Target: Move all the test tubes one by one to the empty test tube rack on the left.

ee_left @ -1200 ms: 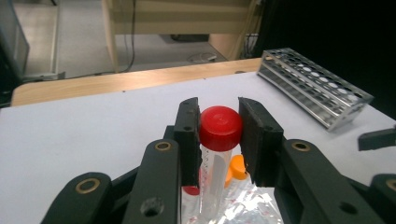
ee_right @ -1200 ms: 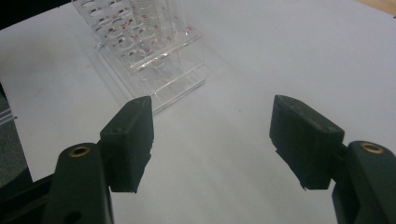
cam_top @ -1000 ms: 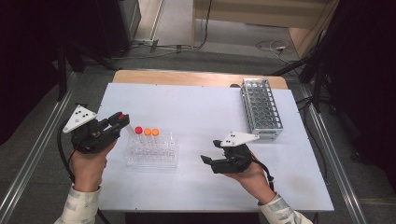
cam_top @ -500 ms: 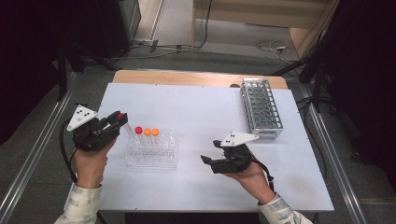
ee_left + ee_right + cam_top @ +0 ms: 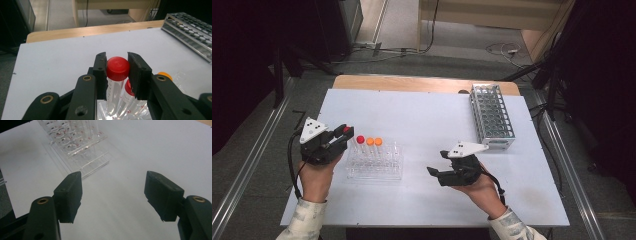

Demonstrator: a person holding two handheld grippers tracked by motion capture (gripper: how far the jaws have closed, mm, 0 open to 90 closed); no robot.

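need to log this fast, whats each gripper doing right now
Left gripper: shut on the red-capped tube, over the clear rack.
Right gripper: open, holding nothing.

Red "B2" marks on clear rack (image 5: 130,110)

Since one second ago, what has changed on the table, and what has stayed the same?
The left gripper, shut on the red-capped tube, has sunk slightly toward the clear rack. The right gripper stays open and in place. The orange-capped tubes and the metal rack have not moved.
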